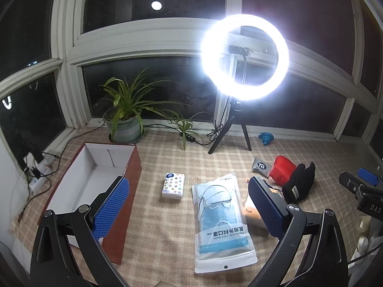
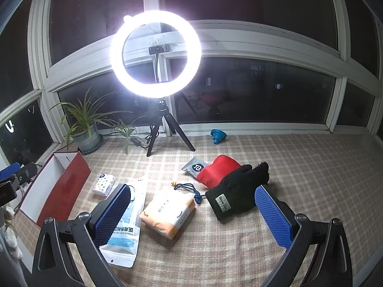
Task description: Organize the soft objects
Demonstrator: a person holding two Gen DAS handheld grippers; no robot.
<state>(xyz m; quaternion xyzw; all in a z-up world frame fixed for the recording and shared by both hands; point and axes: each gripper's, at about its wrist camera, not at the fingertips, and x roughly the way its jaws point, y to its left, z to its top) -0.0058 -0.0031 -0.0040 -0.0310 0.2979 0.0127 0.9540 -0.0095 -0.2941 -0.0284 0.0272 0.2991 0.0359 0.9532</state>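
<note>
Hovering above the checked cloth of the desk (image 1: 167, 162), the left tool (image 1: 189, 205) is standing wide open with nothing between its blue pads, and the right tool (image 2: 191, 210) is also standing wide open and is gripping nothing. A red box (image 1: 95, 181) with a white inside is sitting open near the left edge of the desk, and nothing is showing inside it. Just beside the box, toward the middle, a small tissue pack (image 1: 173, 185) with coloured dots is lying flat. Next to it a clear bag of face masks (image 1: 221, 220) is lying along the front part of the desk. An orange and white tissue pack (image 2: 167, 211) is lying just beside that bag, and a blue cord (image 2: 191, 191) is lying at its far corner. A black glove (image 2: 237, 191) is resting near the right tool, touching a red cloth (image 2: 215, 171), and a grey sachet (image 2: 195, 166) is lying against the red cloth. At the back edge a ring light (image 2: 155, 53) on a tripod is shining, with a potted plant (image 1: 124, 110) in the back left corner and a blue funnel (image 2: 217, 136) near the window.
</note>
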